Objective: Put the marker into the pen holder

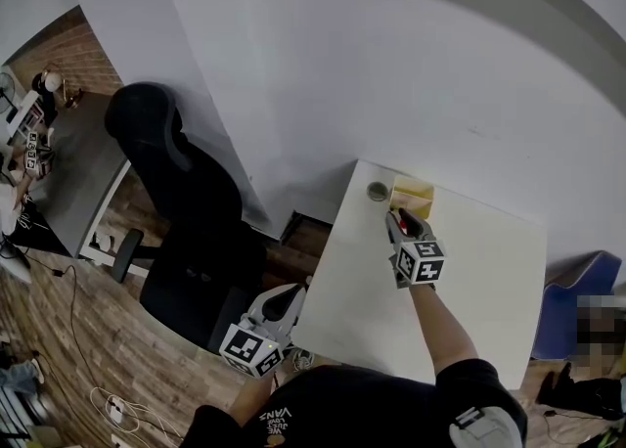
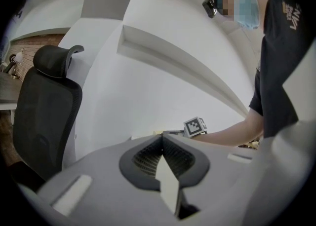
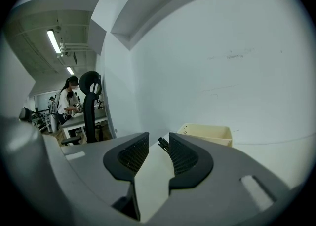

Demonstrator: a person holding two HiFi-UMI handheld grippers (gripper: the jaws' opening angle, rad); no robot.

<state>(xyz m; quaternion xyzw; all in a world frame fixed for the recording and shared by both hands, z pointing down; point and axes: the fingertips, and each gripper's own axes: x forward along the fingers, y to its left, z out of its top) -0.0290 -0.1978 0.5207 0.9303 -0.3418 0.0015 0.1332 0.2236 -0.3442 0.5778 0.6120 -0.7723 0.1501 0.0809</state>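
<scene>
A pale yellow pen holder (image 1: 415, 194) stands near the far edge of the white table (image 1: 479, 290); in the right gripper view the pen holder (image 3: 207, 132) lies just beyond the jaws. My right gripper (image 1: 395, 217) hovers right in front of it, jaws apart. The marker's dark end (image 3: 162, 144) shows at the tips of the right gripper (image 3: 158, 139), close to the right pad, with the rest hidden. I cannot tell whether the pad touches it. My left gripper (image 1: 292, 293) hangs off the table's near left corner. In its own view the left gripper (image 2: 162, 140) is shut on nothing.
A small grey round object (image 1: 378, 191) sits on the table left of the holder. A black office chair (image 1: 181, 182) stands on the wooden floor to the table's left. A white wall runs behind the table. A person stands at a desk far off (image 3: 66, 102).
</scene>
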